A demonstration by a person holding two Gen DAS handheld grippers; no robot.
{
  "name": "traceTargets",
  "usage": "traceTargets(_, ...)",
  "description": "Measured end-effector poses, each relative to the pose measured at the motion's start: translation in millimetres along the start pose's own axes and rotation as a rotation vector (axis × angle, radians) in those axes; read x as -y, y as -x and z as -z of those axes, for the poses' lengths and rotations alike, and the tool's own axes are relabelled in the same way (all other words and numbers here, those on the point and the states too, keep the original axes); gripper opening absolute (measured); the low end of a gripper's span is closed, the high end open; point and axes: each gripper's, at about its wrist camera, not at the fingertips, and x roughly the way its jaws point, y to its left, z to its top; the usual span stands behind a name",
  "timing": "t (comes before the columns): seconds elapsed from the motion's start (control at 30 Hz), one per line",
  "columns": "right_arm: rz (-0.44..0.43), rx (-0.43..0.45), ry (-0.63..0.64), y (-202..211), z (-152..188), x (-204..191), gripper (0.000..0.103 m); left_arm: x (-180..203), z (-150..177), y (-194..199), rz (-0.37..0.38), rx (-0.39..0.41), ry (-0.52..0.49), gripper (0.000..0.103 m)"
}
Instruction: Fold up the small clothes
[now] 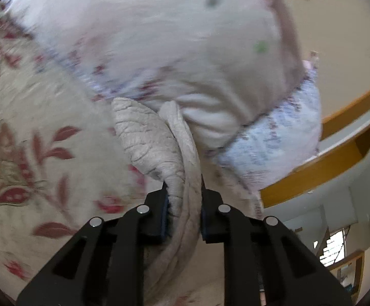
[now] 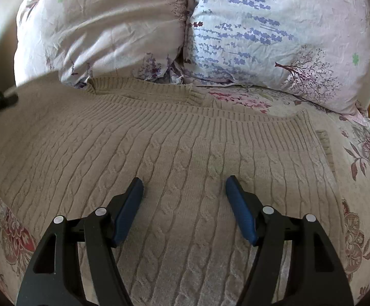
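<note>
Sweater (image 2: 174, 153), beige cable-knit, flat on bed (image 2: 363, 153) near pillows (image 2: 274, 38). L gripper (image 1: 183, 191) fingers pinch its edge; R gripper (image 2: 185, 186) fingers wide, w/ nothing between.

We can read no text, label, brand or number in either view; the pillows (image 2: 274, 30) and the bed sheet (image 1: 32, 117) carry only printed flowers and branches, no letters.

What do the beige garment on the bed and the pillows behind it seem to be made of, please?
The sweater looks like chunky knitted yarn, perhaps wool or acrylic: cable twists and a ribbed hem show. The pillows seem covered in thin woven cotton-like cloth, matte, finely creased, with printed flowers.
</note>
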Motion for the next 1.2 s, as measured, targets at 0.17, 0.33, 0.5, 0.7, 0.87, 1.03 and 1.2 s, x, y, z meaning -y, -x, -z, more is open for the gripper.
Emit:
traceTargets(0.17,-0.020,-0.011,-0.005,3.2,-2.3,3.6,0.069,68.6,13.3,-23.1,0.102,-0.009,-0.121,0.017)
traceTargets(0.33,-0.016,0.020,-0.093,29.1,5.8,38.0,0.069,121.9,39.7,-74.4,0.183,-0.101,-0.191,0.017)
traceTargets(0.5,0.044,0.063,-0.224,55.0,20.9,93.1,0.069,144.5,75.1,-131.6,0.173,-0.173,-0.231,0.017)
traceTargets(0.7,0.009,0.094,-0.400,71.0,31.1,149.5,0.069,151.2,116.0,-190.5,0.184,-0.411,-0.257,0.021)
traceTargets(0.87,-0.209,0.095,-0.472,77.0,27.0,161.3,0.069,154.5,102.3,-145.2,0.144,-0.304,-0.347,0.058)
traceTargets(1.03,-0.475,-0.014,-0.552,50.9,15.4,155.1,0.069,118.0,76.9,-113.9,-0.105,-0.171,-0.354,0.067)
traceTargets(1.2,-0.524,-0.109,-0.575,21.0,1.5,138.4,0.068,79.7,79.9,-125.1,-0.174,-0.206,-0.305,0.067)
